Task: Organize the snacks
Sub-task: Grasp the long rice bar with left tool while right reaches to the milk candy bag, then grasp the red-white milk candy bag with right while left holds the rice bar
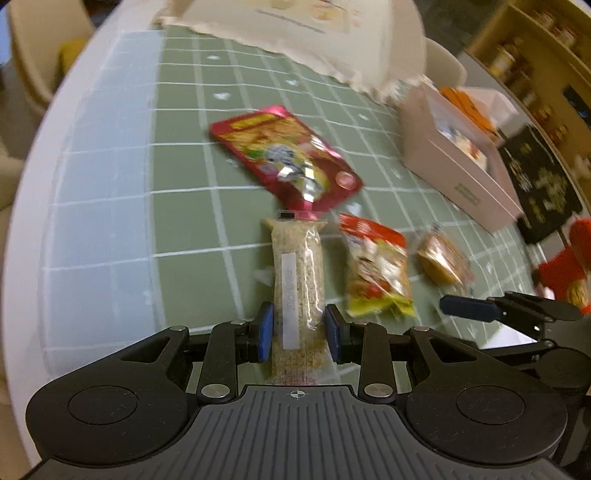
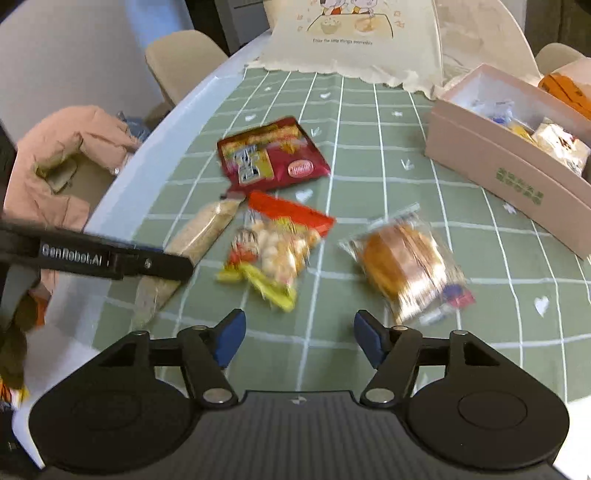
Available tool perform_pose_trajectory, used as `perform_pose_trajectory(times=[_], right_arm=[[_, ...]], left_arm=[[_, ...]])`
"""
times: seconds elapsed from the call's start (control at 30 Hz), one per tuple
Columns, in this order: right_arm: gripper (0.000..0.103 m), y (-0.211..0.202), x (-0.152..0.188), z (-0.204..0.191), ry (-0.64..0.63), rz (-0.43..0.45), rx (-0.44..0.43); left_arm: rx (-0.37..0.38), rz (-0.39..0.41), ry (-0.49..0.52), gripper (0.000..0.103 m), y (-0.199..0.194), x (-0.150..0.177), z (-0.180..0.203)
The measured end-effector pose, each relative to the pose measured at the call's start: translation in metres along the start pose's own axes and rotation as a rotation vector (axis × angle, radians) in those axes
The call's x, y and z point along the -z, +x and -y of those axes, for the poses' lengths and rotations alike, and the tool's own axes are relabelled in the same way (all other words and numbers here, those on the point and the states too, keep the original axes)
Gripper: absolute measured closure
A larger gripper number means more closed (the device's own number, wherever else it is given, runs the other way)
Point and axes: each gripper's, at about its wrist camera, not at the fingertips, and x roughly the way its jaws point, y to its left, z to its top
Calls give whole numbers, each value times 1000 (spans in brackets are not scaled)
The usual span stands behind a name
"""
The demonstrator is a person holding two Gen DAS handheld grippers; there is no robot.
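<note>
My left gripper (image 1: 298,328) is shut on a long clear grain bar packet (image 1: 297,280), which also shows in the right wrist view (image 2: 201,236) under the left gripper's finger (image 2: 147,263). A dark red snack pouch (image 1: 286,157) (image 2: 271,153) lies beyond it. A red and yellow snack bag (image 1: 375,266) (image 2: 275,247) and a wrapped bun (image 1: 443,260) (image 2: 406,264) lie to the right. My right gripper (image 2: 299,339) is open and empty, above the cloth just short of the bag and bun. The pink box (image 1: 458,177) (image 2: 506,173) holds several snacks.
A green checked tablecloth (image 1: 184,177) (image 2: 369,147) covers the round table. A cream cloth bag (image 1: 303,33) (image 2: 351,40) stands at the far edge. A black mat (image 1: 543,184) lies right of the box. A pink jacket (image 2: 62,158) hangs on a chair at left.
</note>
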Motion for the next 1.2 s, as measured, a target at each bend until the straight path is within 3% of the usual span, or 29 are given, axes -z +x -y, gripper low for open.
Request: perform_pose_trajectory(times=[0.23, 0.33, 0.37, 0.4, 0.47, 0.6, 0.83, 1.07, 1.2], right_arm=[[25, 35, -41, -7, 75, -15, -10], [28, 43, -48, -18, 14, -15, 28], [33, 42, -47, -19, 0, -13, 29], [40, 40, -45, -18, -3, -11, 22], [44, 31, -38, -13, 8, -15, 11], [47, 5, -11, 0, 12, -15, 24], [46, -35, 34, 32, 32, -2, 173], [30, -39, 50, 59, 178, 2, 212], [20, -35, 49, 63, 245, 23, 213]], left_arm=[[-10, 5, -26, 69, -4, 1, -8], [0, -3, -25, 69, -4, 2, -7], [12, -11, -23, 69, -4, 2, -6], [22, -18, -16, 69, -3, 2, -6], [34, -32, 7, 69, -1, 3, 0], [73, -60, 68, 69, 7, 3, 19], [116, -92, 205, 68, 30, -3, 62], [79, -112, 296, 68, 43, -10, 94], [75, -134, 277, 68, 46, -14, 94]])
